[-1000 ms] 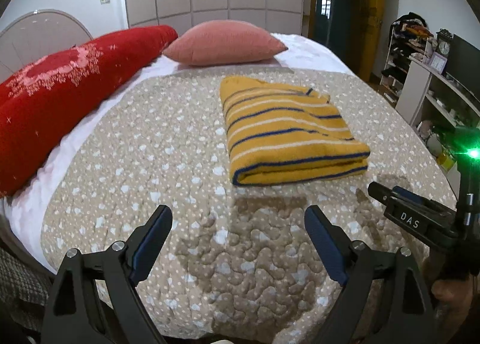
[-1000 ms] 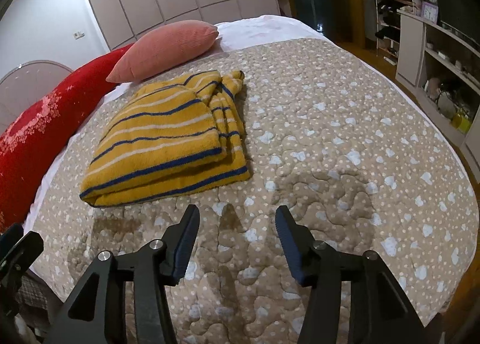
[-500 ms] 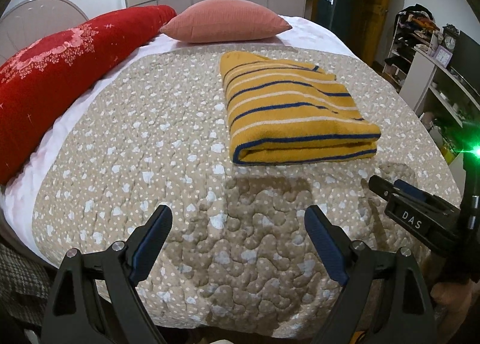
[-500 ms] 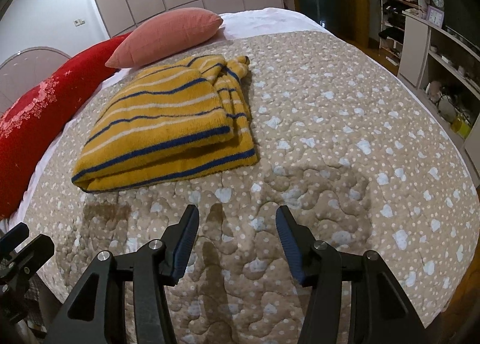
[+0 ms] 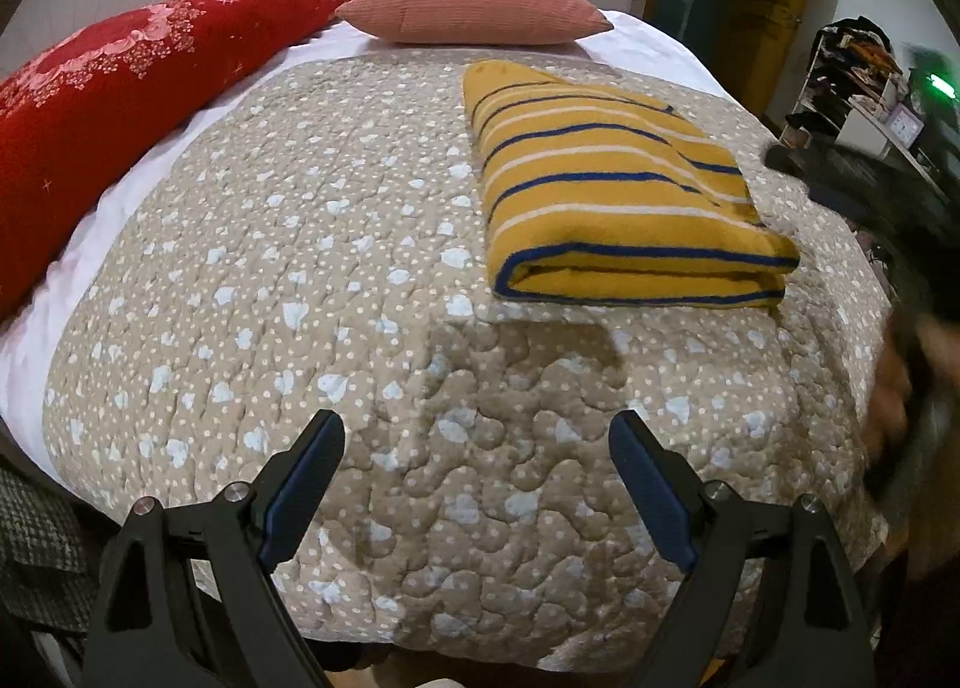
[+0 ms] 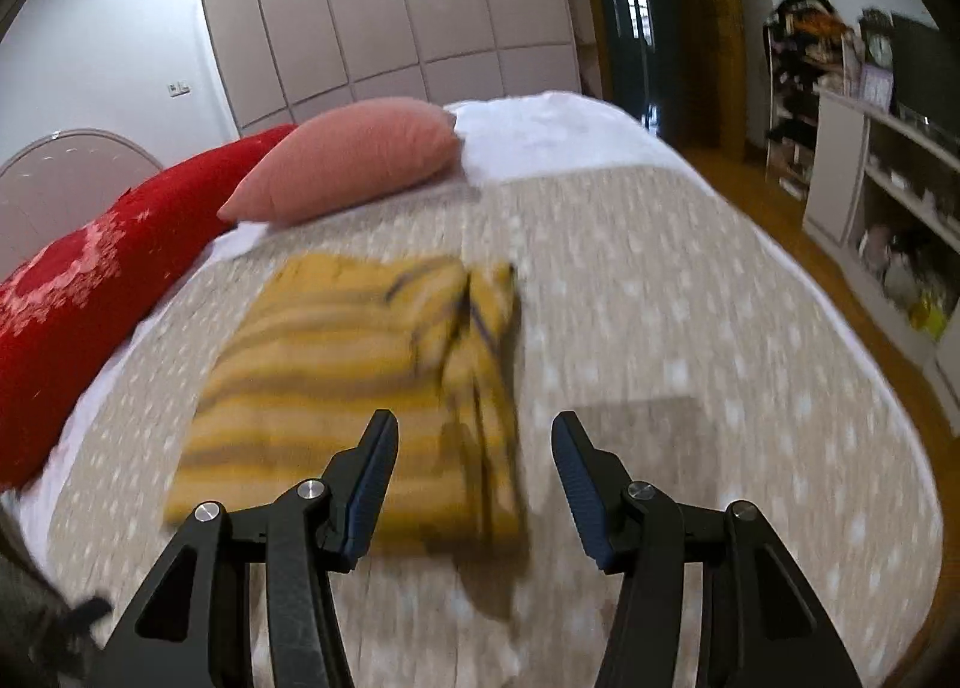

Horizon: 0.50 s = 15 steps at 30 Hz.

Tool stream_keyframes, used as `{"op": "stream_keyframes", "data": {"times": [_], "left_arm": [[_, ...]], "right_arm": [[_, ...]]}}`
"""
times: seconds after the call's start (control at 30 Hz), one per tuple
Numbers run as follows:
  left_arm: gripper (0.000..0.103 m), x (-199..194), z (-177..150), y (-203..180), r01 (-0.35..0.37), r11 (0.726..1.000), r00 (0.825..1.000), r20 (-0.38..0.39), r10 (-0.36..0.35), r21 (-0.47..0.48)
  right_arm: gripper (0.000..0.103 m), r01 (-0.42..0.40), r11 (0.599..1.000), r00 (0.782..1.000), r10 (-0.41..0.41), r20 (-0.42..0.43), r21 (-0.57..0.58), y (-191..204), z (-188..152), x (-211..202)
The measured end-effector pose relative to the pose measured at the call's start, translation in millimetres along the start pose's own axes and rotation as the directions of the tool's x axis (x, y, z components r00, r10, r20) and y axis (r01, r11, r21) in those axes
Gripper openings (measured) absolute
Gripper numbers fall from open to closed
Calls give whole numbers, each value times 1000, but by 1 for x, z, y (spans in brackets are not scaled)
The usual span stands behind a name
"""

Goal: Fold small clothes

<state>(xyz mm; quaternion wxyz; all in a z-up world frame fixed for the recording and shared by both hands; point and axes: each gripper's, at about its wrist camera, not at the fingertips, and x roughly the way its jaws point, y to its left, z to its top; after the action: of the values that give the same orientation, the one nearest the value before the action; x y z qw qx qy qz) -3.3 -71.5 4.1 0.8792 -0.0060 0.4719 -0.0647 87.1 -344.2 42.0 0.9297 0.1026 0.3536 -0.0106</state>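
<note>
- Left gripper [image 5: 477, 448]: jaws spread wide with nothing between them; it hangs over bare quilt near the foot of the bed, well short of the garment.
- Right gripper [image 6: 474, 451]: jaws parted to a moderate gap and empty; in its own blurred view it sits over the near right portion of the garment, whose right edge shows between the fingers. Whether a fingertip touches the cloth cannot be told through the blur.
- Striped garment [image 5: 606, 196]: yellow with blue and white stripes, lying as a compact rectangle of several layers on the right half of the quilt [image 5: 300, 280]; the near fold edge is thick and even, the right side carries a narrower tucked strip.
- Progress, as a judgement: the folding of this piece appears essentially complete; neither gripper holds it, and at most a final squaring or pressing of the right edge remains.
- Surroundings: a pink pillow [image 5: 474, 1] lies beyond the garment at the head of the bed, a red bolster [image 5: 120, 88] along the left side; no other unfolded garment shows on the bed.
</note>
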Motion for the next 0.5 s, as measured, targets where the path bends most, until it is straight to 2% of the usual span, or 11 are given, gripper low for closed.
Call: {"op": "stream_keyframes", "data": {"times": [0.13, 0.2, 0.23, 0.27, 0.3, 0.37, 0.43, 0.47, 0.5], "left_arm": [[89, 1, 2, 6, 5, 1000, 1000, -1, -5, -23], [89, 2, 3, 9, 11, 999, 1000, -4, -11, -31], [89, 2, 3, 11, 13, 999, 1000, -6, -14, -36], [89, 3, 4, 13, 14, 999, 1000, -6, -14, -40], [89, 3, 5, 15, 13, 999, 1000, -6, -13, -44], [89, 5, 6, 18, 12, 999, 1000, -8, -13, -51], [89, 7, 8, 20, 12, 998, 1000, -12, -12, -59], [89, 8, 8, 20, 11, 998, 1000, -15, -12, -61], [89, 9, 9, 19, 15, 998, 1000, -17, -16, -60]], "right_arm": [[58, -28, 1000, 992, 28, -121, -4, 0, 31, 65], [58, -68, 997, 980, 71, -184, 22, -3, 38, 91], [54, -126, 990, 966, 139, -220, 69, -8, 41, 105], [35, -166, 981, 955, 186, -232, 103, -10, 41, 110], [28, -203, 968, 940, 235, -246, 149, -16, 43, 114], [20, -233, 951, 931, 279, -235, 205, -30, 47, 114], [14, -221, 946, 935, 274, -224, 236, -42, 48, 112], [5, -205, 947, 941, 260, -216, 246, -48, 49, 110], [1, -147, 958, 957, 201, -208, 248, -57, 50, 107]]}}
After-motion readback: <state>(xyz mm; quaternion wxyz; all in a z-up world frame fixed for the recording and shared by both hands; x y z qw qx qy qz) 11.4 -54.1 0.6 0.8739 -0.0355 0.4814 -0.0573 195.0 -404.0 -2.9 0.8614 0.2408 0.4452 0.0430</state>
